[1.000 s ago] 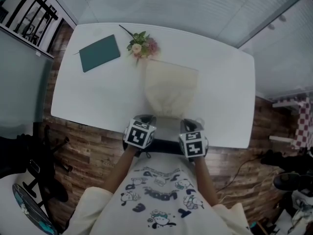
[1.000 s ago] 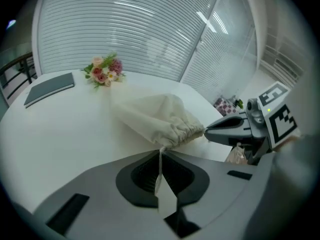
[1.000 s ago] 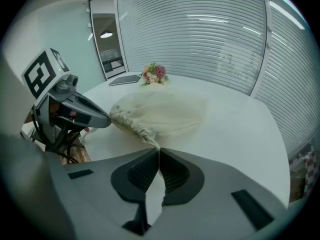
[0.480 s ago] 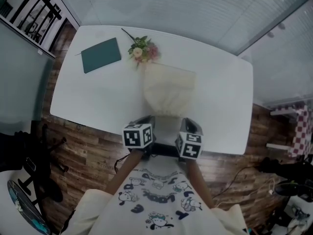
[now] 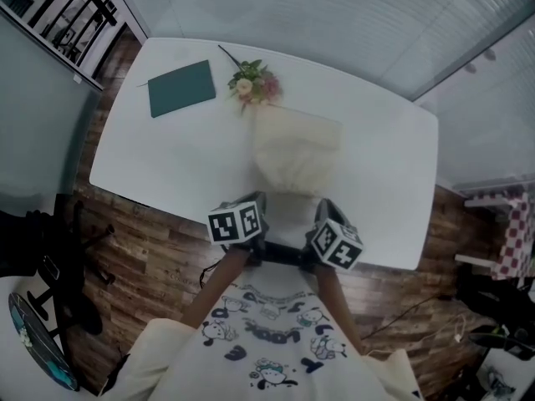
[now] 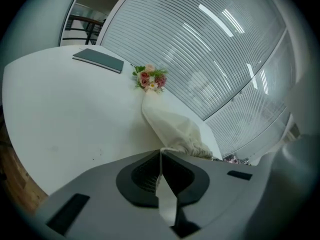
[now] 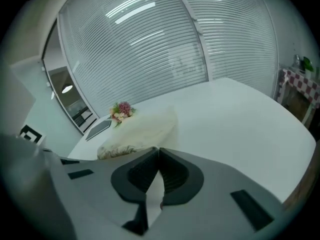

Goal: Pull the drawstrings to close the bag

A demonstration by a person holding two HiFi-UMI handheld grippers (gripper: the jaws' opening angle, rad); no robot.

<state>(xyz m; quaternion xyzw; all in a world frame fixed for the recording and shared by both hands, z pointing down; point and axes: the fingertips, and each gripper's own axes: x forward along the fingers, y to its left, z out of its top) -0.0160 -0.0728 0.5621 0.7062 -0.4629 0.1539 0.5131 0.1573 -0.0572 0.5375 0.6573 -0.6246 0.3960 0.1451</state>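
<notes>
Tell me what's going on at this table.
A person at the white table holds tongs in each hand. The left tongs and right tongs are both shut, just in front of the gathered mouth of a cream drawstring bag lying on the table. Whether either pinches a cord is too fine to tell. A green notebook and flowers lie beyond.

A white table [image 5: 167,157] with rounded corners stands on a floor [image 5: 159,257] of brown wood planks. Beyond its far edge run pale horizontal blinds [image 5: 334,23], which mirror long ceiling lights, and a dark railing [image 5: 75,7] shows past its far left corner. A red-checked cloth [image 5: 514,241] lies off its right edge.
</notes>
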